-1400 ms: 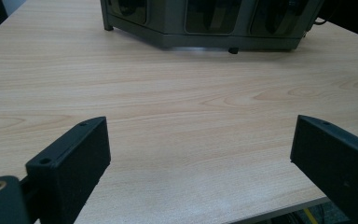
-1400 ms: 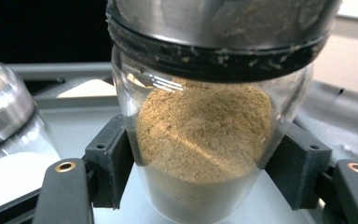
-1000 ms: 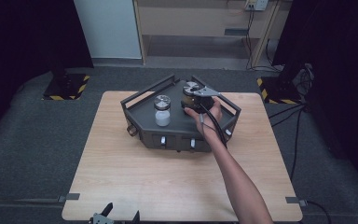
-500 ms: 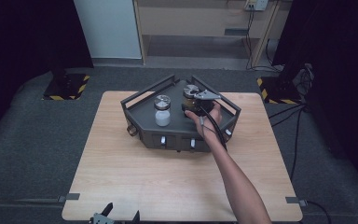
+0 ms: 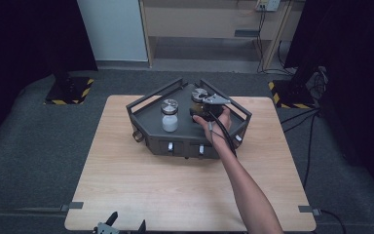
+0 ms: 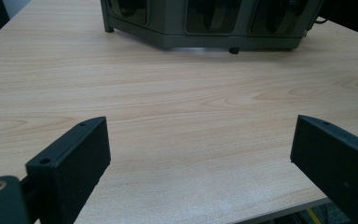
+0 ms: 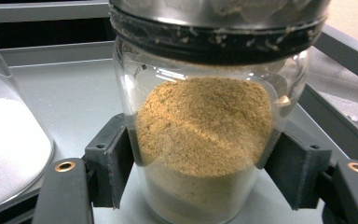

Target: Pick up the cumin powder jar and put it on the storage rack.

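Observation:
A dark grey tray (image 5: 144, 106) with raised rails stands on the far half of the wooden table (image 5: 126, 185). Two glass jars with metal lids stand in it. The jar of brown powder (image 5: 199, 96) (image 7: 205, 126) sits at the tray's back right, and my right gripper (image 5: 201, 107) (image 7: 200, 173) is shut on it, both black pads pressed to its sides. The jar of white powder (image 5: 169, 117) (image 7: 9, 140) stands apart to its left. At the table's near edge my left gripper (image 5: 124, 226) (image 6: 200, 140) is open, nothing between its jaws.
The tray's front wall (image 6: 205, 23) has windows and small knobs (image 5: 170, 146). A black cable (image 5: 226, 139) trails from the right gripper along the forearm. A wide stretch of bare wood lies between the tray and the near edge.

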The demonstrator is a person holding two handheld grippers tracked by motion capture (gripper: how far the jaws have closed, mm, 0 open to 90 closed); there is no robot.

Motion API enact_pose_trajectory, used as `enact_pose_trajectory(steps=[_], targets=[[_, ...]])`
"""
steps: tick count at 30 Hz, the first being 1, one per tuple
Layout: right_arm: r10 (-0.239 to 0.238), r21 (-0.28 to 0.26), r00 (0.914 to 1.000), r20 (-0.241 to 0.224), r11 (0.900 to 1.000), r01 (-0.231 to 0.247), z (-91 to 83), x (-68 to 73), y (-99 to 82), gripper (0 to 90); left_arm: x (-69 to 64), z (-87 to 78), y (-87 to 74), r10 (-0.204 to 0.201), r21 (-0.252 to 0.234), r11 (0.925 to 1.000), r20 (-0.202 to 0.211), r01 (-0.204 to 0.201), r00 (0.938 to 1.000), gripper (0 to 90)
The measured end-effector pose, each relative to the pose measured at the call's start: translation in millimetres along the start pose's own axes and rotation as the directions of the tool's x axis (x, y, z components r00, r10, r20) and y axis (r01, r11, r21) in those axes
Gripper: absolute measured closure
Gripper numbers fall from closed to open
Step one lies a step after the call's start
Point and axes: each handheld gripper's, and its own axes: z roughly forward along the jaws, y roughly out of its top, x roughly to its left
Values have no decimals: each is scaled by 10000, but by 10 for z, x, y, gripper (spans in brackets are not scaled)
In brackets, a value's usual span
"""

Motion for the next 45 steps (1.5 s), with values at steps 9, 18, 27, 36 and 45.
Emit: enact_pose_trajectory(steps=[9, 18, 27, 36, 45], targets=[[291, 152, 9994, 179, 9995, -294, 20, 26, 0, 145, 3, 1, -2, 5, -12, 10000, -21, -5, 10000, 39], [547, 26, 9984, 160, 9985, -548, -68, 22, 1, 78, 6, 11, -4, -23, -32, 10000, -26, 23, 10000, 39], [692, 51, 9976, 34, 9976, -692, -219, 14, 54, 66, -17, 18, -8, 59, -148, 9999, -132, -61, 9999, 39], [594, -211, 9982, -115, 9980, -596, -474, 35, 69, 64, -16, 14, -11, 69, -186, 9998, -226, -74, 9997, 39], [490, -673, 9985, -250, 9965, -506, -832, 97, -13, 66, -31, 8, -13, 75, -252, 9996, -273, -82, 9996, 39]])
